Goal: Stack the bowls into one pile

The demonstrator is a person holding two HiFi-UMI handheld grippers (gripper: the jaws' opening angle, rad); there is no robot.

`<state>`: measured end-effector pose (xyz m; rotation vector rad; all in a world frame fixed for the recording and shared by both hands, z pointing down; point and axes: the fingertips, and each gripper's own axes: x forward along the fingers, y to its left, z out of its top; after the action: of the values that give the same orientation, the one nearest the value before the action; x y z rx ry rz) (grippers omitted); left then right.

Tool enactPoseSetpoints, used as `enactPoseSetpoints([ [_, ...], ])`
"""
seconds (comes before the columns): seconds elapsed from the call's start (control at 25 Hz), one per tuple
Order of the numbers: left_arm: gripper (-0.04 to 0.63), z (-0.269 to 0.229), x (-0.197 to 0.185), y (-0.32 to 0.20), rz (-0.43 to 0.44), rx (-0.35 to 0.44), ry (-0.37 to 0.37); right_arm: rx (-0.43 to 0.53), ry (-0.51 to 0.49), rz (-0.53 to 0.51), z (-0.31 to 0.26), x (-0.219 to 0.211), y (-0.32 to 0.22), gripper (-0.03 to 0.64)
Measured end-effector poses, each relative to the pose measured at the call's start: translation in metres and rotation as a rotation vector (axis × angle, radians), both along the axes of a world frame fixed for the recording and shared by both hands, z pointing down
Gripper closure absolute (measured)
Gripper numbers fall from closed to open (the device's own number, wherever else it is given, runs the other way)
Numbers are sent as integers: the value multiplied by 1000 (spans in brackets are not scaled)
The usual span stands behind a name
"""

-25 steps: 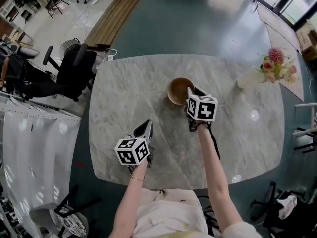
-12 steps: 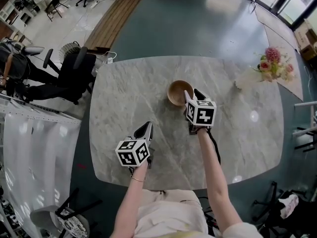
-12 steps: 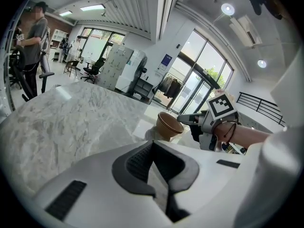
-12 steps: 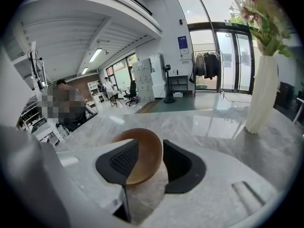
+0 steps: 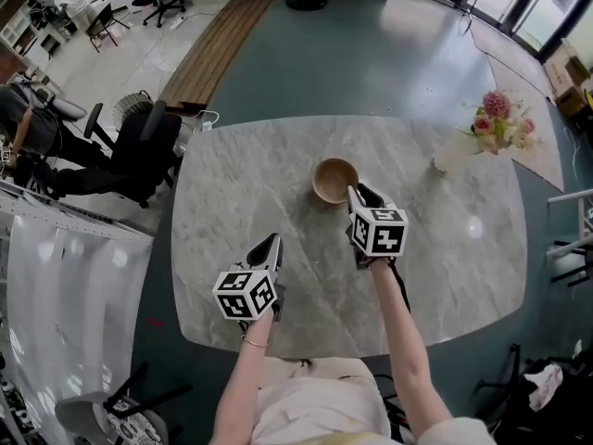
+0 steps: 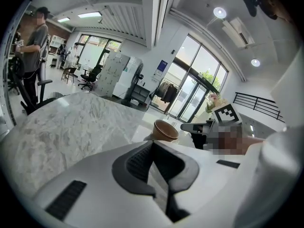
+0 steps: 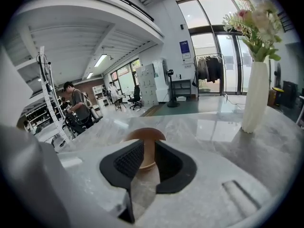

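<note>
Marble surface carries the wooden bowl near its middle. My right gripper sits just beside it at its 4 o'clock, jaws slightly apart, just now closing on nothing. My left gripper hovers at the bowl's 7 o'clock, jaws together.

My head camera looks steeply down on the marble table from well above. The cameras on my left gripper and right gripper sit low, close behind their jaws, facing across the tabletop. All three views share the wooden bowl.
</note>
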<state>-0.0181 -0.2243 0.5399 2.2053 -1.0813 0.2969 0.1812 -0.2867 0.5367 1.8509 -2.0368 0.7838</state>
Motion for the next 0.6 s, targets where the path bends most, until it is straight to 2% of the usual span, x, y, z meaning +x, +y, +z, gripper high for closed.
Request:
enactPoseSetpoints([
  [0.08,595,-7,-3,4,1,14,0,11,-7,-6,-4,-2,10,577],
  [0.2,595,-17,-6,8,4,42,3,35,-30,-19,-12,-8,24,605],
  [0.6,595,-53,-21,23,30,168,20,175,-156,-108,-51,-34,67,609],
])
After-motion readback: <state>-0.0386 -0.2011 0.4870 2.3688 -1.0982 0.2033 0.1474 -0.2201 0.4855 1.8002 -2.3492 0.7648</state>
